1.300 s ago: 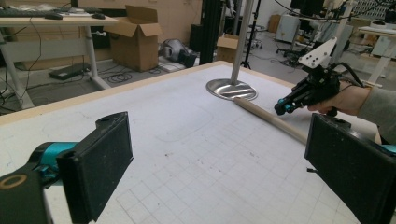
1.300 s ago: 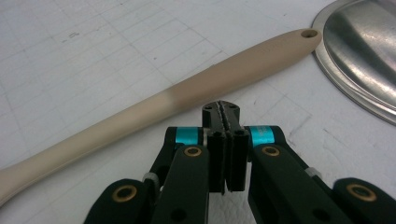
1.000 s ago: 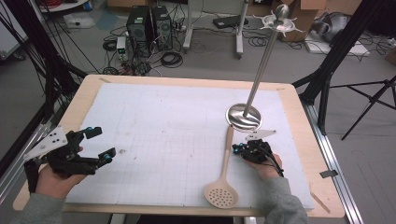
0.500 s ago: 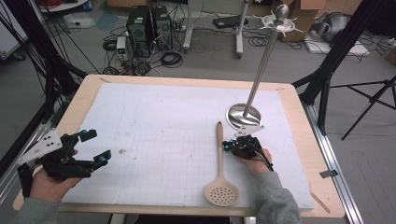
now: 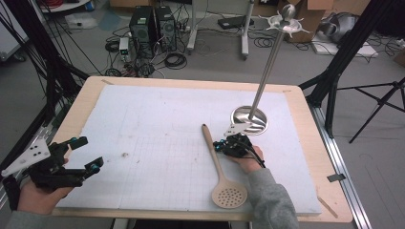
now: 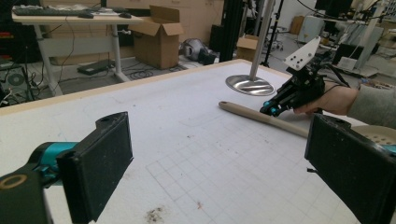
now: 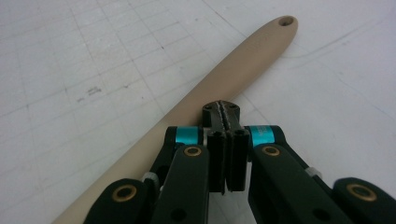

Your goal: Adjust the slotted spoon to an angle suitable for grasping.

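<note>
We read from the left. The left gripper (image 5: 81, 153), well left of the slotted spoon (image 5: 220, 168), stands with jaws spread and empty. The spoon lies flat on the white mat (image 5: 157, 124), handle towards the steel stand (image 5: 250, 119). The right gripper (image 7: 223, 112), jaws pressed together on nothing, noses against the handle (stiff, light, probably smooth); we would grip mid-handle.

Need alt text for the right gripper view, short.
The right gripper, jaws shut with nothing between them, has its tips against the beige handle of a slotted spoon lying diagonally on a white gridded mat. The handle's end has a small hole.
</note>
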